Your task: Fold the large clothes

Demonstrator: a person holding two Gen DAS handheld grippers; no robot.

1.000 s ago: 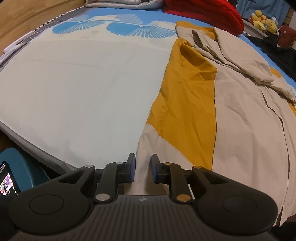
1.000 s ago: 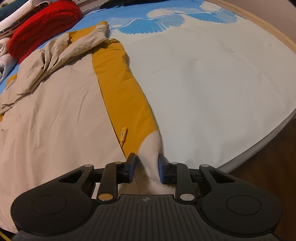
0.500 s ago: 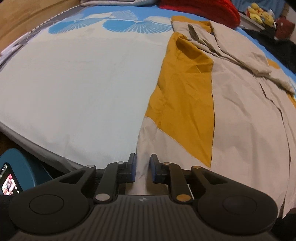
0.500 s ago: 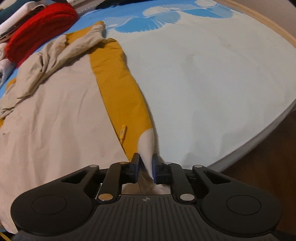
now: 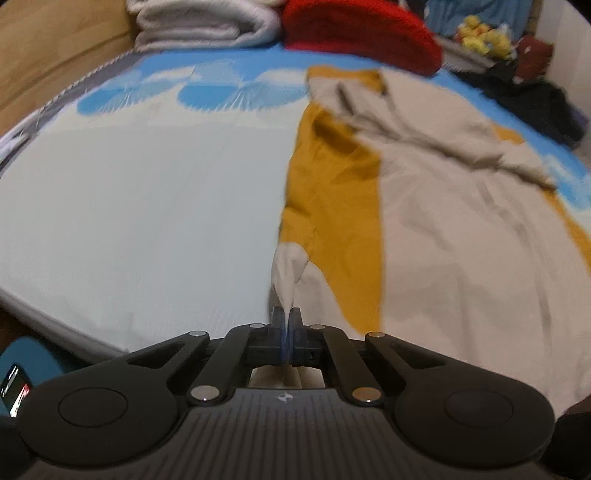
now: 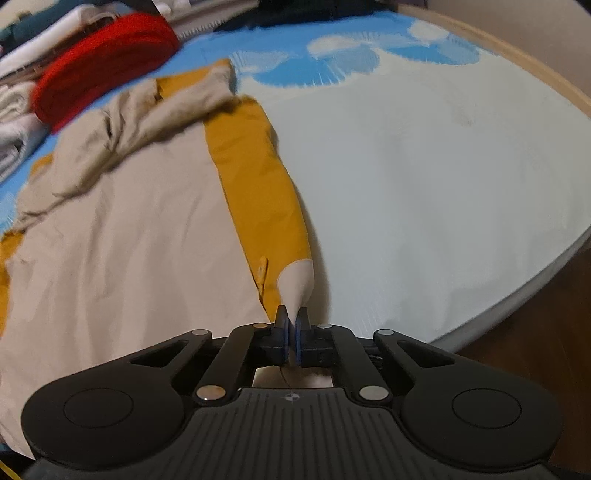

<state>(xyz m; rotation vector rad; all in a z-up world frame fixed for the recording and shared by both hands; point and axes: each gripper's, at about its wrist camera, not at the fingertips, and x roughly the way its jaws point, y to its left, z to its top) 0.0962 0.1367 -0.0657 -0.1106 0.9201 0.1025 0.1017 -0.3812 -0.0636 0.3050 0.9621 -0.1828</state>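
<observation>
The bed (image 5: 129, 206) fills both views, covered by a pale sheet with blue fan-shaped prints toward 12 o'clock. In the left wrist view a wooden board runs along the bed's edge at 10 to 11 o'clock; in the right wrist view the bed's rim curves from 1 to 4 o'clock above a dark floor.

The beige-and-mustard garment (image 5: 443, 251) lies spread flat on the bed, from 12 to 4 o'clock in the left wrist view and from 8 to 12 o'clock in the right wrist view (image 6: 122, 236). Its mustard panel runs lengthwise beside the bare sheet, and a rumpled beige part is bunched at the far end.

A red folded blanket (image 5: 354, 33) sits at the head of the bed at 12 o'clock, just past the garment's far end. Beside it, at 11 o'clock, lies a stack of white folded cloth (image 5: 203, 22). Yellow plush toys (image 5: 480, 35) sit at 1 o'clock, well apart from the garment.

The left gripper (image 5: 285, 325) has its fingers clenched on a beige corner of the garment, which rises in a pinched point from the sheet. The right gripper (image 6: 291, 325) likewise grasps a beige tip of the garment's near edge, pulled into a taut cone. Both sets of fingers have just been closing, with cloth between them.
</observation>
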